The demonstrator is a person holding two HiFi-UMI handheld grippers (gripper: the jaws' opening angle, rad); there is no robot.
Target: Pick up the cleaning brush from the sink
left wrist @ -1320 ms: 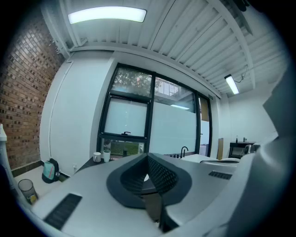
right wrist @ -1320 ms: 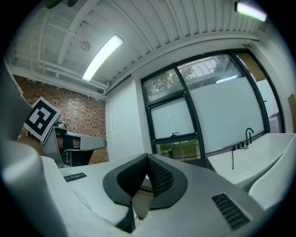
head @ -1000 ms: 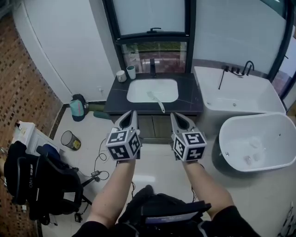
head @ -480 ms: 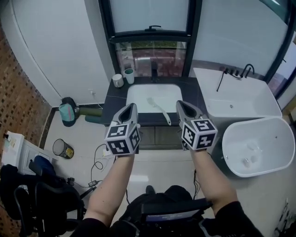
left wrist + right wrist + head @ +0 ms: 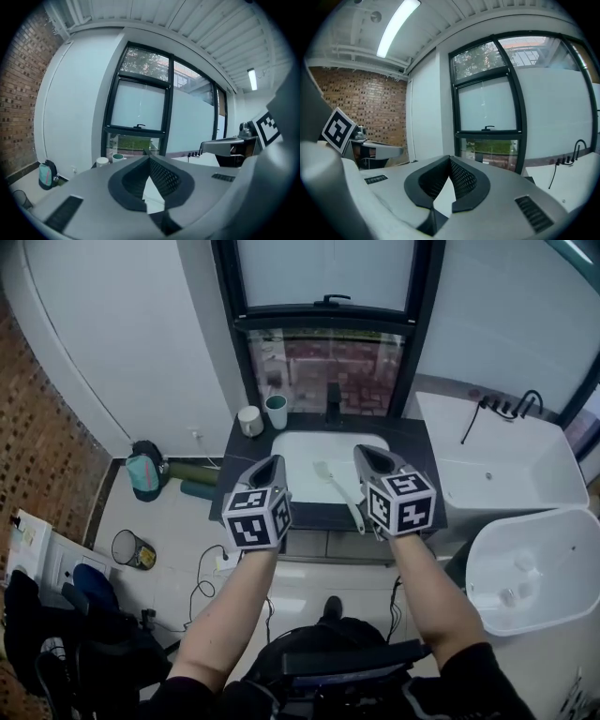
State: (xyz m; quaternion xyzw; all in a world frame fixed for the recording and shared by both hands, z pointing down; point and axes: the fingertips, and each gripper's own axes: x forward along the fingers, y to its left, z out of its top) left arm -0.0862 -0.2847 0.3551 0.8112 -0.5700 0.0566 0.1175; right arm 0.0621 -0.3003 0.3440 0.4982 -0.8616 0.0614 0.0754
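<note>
The white cleaning brush lies slanted in the white sink, its long handle sticking out over the dark counter's front edge. My left gripper hangs over the counter at the basin's left rim, shut and empty. To the right of the brush, my right gripper is held level over the basin's right side, also shut with nothing in it. In both gripper views the jaw tips meet, left gripper and right gripper, and the brush is hidden below them.
A white cup and a green cup stand at the counter's back left, a black faucet behind the basin. A white bathtub and a round tub are at the right. A bin and a chair stand at the left.
Both grippers have travelled forward together towards the sink, from over the floor to over the counter. The sink and brush now lie right under their tips. Both stayed shut.
</note>
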